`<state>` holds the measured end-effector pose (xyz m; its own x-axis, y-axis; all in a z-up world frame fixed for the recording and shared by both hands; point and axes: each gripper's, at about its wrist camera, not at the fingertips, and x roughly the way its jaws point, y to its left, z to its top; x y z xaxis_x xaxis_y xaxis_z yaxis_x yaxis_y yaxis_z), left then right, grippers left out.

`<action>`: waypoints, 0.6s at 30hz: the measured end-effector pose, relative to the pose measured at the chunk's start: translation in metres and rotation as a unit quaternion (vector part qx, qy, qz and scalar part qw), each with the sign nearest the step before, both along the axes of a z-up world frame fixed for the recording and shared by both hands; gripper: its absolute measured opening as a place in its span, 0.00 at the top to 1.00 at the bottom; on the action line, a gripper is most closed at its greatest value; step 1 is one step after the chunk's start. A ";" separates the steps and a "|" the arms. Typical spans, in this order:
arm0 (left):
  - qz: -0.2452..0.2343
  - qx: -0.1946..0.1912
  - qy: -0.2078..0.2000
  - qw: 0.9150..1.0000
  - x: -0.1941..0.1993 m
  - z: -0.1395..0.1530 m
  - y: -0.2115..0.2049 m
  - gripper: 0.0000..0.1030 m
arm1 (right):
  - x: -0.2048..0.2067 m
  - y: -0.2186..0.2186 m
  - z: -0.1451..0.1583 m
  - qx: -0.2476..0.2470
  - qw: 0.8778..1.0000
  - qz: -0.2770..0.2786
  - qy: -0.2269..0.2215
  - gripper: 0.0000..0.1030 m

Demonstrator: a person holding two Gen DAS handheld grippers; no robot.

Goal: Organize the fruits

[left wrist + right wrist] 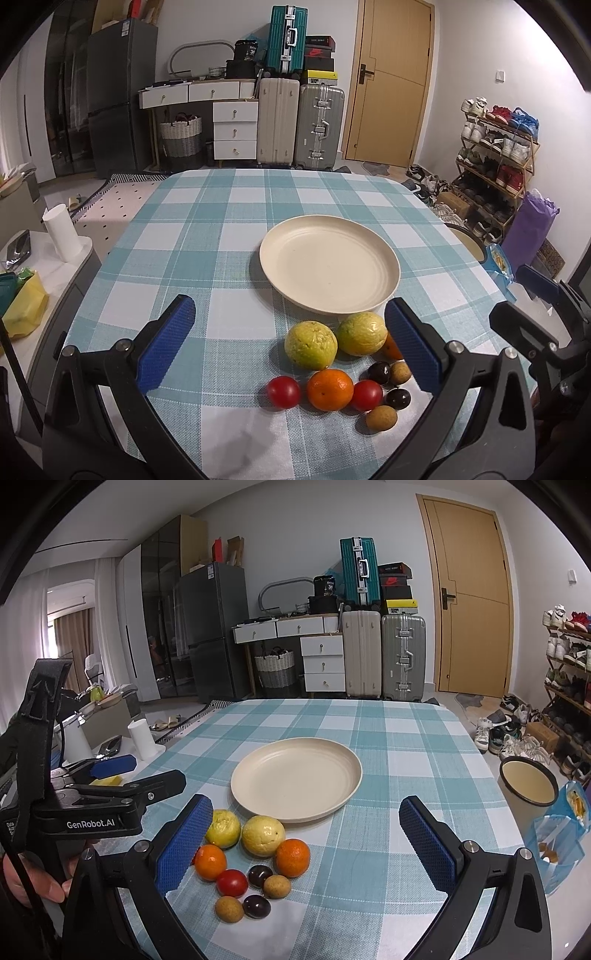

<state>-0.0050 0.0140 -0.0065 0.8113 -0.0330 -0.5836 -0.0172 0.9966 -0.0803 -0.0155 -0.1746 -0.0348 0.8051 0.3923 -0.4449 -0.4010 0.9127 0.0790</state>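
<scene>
A cream plate (330, 263) sits empty mid-table; it also shows in the right wrist view (296, 778). In front of it lies a cluster of fruit: two yellow-green guavas (311, 345) (263, 835), oranges (330, 389) (292, 857), red tomatoes (283, 391) (232, 883), dark plums (379, 372) (259, 875) and brown longans (381, 417) (229, 909). My left gripper (291, 343) is open and empty above the fruit. My right gripper (306, 845) is open and empty, just right of the cluster.
The checked tablecloth (221, 236) covers the table. A cream bowl (528, 781) and a blue snack bag (559, 830) stand at the right edge. A white cup (61, 232) stands on a side cabinet to the left. Suitcases and a shoe rack stand behind.
</scene>
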 end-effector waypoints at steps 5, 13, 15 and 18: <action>0.000 -0.002 0.004 1.000 0.001 -0.003 0.002 0.01 | 0.000 0.000 0.000 0.000 1.000 -0.001 0.001 0.00; -0.015 -0.021 0.023 0.999 0.008 -0.013 0.006 0.01 | -0.001 0.002 -0.003 0.003 1.000 0.001 0.005 0.00; -0.036 -0.034 0.032 0.998 0.012 -0.019 0.006 0.01 | -0.002 0.003 -0.006 0.005 1.000 0.001 0.008 0.00; -0.042 -0.042 0.047 0.997 0.018 -0.028 0.007 0.01 | -0.001 0.002 -0.010 0.005 1.000 0.003 0.011 0.00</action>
<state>0.0126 0.0209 -0.0346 0.7456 -0.1508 -0.6491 0.0552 0.9847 -0.1654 -0.0163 -0.1728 -0.0449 0.7928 0.4011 -0.4589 -0.4041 0.9096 0.0969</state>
